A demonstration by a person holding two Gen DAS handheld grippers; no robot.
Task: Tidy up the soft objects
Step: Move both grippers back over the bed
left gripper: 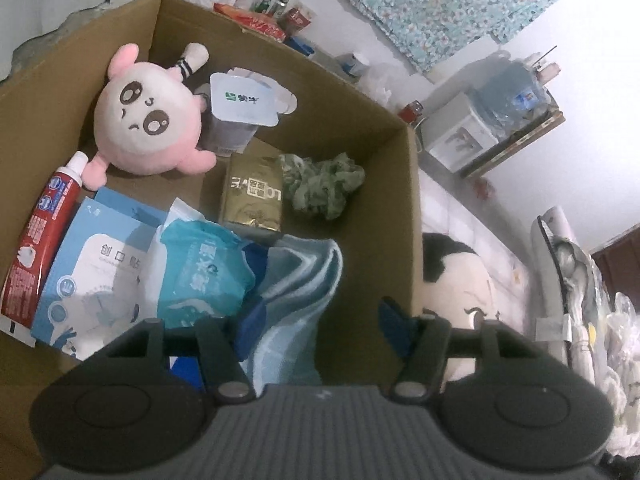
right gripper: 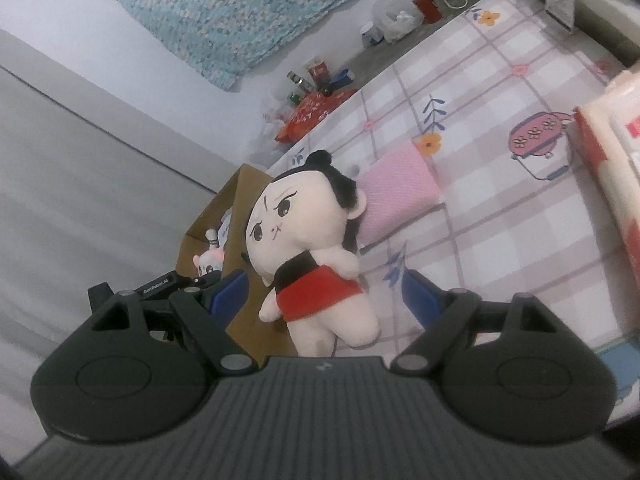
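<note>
My left gripper [left gripper: 322, 328] hovers open over a cardboard box [left gripper: 404, 200]. A blue striped towel [left gripper: 296, 280] lies in the box below its fingers, near the left pad; no pad presses it. Also in the box are a pink round plush [left gripper: 148, 116] and a green crumpled cloth [left gripper: 324, 184]. A black-haired doll in a red skirt [right gripper: 312, 248] lies on the checked bedsheet beside the box [right gripper: 208, 232]. My right gripper [right gripper: 326, 298] is open, one finger on each side of the doll with gaps on both. A pink cloth [right gripper: 396, 188] lies behind the doll.
The box also holds a toothpaste tube [left gripper: 40, 240], a blue plaster carton [left gripper: 92, 280], a teal wipes pack [left gripper: 200, 272], a gold packet [left gripper: 252, 196] and a yogurt cup [left gripper: 240, 112]. A tissue pack [right gripper: 612, 160] sits at the right. Bottles and snack bags [right gripper: 312, 108] line the ledge.
</note>
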